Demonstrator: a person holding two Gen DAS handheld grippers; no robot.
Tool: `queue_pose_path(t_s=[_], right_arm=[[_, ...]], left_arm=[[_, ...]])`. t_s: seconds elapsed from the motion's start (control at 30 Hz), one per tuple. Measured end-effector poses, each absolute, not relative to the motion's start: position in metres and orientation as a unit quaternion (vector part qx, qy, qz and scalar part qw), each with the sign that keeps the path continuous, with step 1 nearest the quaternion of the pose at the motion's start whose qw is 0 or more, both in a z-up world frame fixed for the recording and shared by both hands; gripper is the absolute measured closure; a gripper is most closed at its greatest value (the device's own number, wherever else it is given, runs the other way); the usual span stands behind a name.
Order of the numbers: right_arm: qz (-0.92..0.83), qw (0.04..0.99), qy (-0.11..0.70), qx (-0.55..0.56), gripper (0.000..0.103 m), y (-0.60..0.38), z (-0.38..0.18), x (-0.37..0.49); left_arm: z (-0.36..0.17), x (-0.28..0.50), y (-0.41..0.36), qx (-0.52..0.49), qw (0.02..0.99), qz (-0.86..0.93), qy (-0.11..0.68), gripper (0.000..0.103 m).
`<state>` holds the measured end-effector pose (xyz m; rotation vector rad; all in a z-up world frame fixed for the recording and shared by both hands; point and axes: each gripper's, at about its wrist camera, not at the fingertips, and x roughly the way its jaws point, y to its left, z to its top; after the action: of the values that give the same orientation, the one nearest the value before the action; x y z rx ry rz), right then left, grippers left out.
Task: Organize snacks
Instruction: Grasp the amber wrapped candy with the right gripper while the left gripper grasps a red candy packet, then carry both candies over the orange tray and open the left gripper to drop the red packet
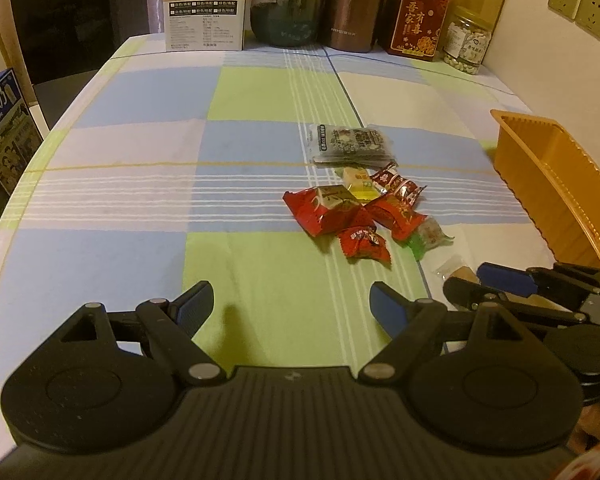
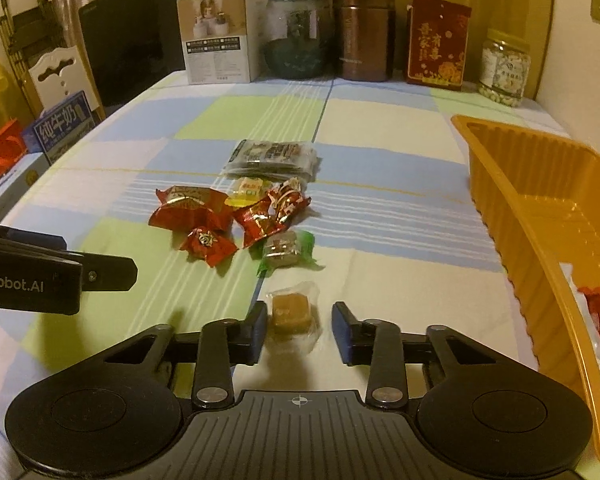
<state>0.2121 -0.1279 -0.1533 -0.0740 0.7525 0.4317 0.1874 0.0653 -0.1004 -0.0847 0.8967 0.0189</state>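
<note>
Our right gripper [image 2: 299, 330] sits low over the table [image 2: 400, 216], near its front edge. Its jaws are partly open, and a brown candy [image 2: 290, 312] in a clear wrap lies right between them. The left finger looks like it is touching the wrap. The right finger is a little way off. Nothing is held yet.

Just past that candy is a green one [image 2: 286, 250]. Past that is the pile [image 2: 236, 216] of red and yellow snacks, in the middle of the table. A gray pack [image 2: 274, 158] lies at the far end of the pile.

The orange tray [image 2: 512, 184] stands along the right edge of the table. We can see something red and white inside it [image 2: 598, 312], down at the near end.

Our left gripper [image 1: 291, 307] is wide open with nothing in it. It waits near the front edge, to the left of the other one.

We think we are at the grab step for the brown candy. Next we need to squeeze the jaws shut on it, softly, because the clear wrap looks slippery and the candy is small. Then we lift it and carry it right, over the tray wall, and let go.
</note>
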Motion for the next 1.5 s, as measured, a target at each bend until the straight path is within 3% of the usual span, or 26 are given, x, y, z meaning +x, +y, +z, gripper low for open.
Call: queue_pose_path(t_s=[0.13, 0.43, 0.73, 1.17, 1.5], right_arm=[[0.212, 0.908, 0.359, -0.049, 0.079, -0.123, -0.154, 0.213], [0.190, 0.918, 0.348, -0.031, 0.081, -0.137, -0.145, 0.213], [0.164, 0.926, 0.340, -0.010, 0.081, -0.161, -0.140, 0.214], [0.163, 0.925, 0.342, -0.005, 0.081, -0.164, -0.145, 0.214], [0.166, 0.926, 0.339, -0.004, 0.081, -0.164, -0.136, 0.203]], left_arm=[[-0.101, 0.189, 0.064, -0.042, 0.901, 0.004, 0.432, 0.019], [-0.108, 0.196, 0.052, -0.037, 0.905, -0.023, 0.424, 0.021], [-0.123, 0.212, 0.026, -0.018, 0.911, -0.059, 0.407, 0.040], [-0.131, 0.228, 0.013, 0.016, 0.922, -0.039, 0.386, 0.077], [-0.122, 0.202, 0.015, -0.003, 0.917, -0.032, 0.398, 0.080]])
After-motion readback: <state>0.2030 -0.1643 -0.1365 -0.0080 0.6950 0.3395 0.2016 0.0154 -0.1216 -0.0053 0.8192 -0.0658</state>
